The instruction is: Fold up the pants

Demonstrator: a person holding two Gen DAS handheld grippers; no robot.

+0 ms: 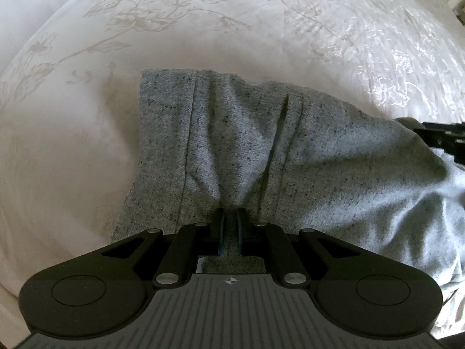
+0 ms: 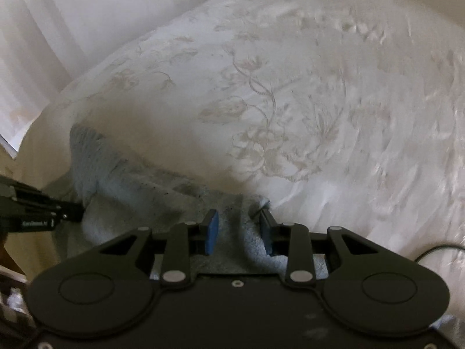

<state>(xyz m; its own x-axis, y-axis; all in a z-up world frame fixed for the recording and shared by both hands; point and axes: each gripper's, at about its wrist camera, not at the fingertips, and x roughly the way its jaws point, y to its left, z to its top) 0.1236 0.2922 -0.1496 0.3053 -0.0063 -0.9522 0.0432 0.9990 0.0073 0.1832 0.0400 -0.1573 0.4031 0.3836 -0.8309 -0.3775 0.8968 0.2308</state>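
White floral bedspread [image 1: 261,29] carries the grey pants [image 1: 232,133]. My left gripper [image 1: 231,221] pinches a fabric ridge; my right gripper [image 2: 239,226] straddles cloth, part-open, pads apparently not pressing. Risk: lifting now drops that side.

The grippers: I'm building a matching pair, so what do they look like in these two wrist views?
Both match. The left gripper and right gripper have black bodies with two rounded lobes bearing circular recesses, black linkage bars with silver pivot pins, and blue finger pads. The left's grey base is ribbed with a small crosshair mark. White lettering on its side is too blurred to read.
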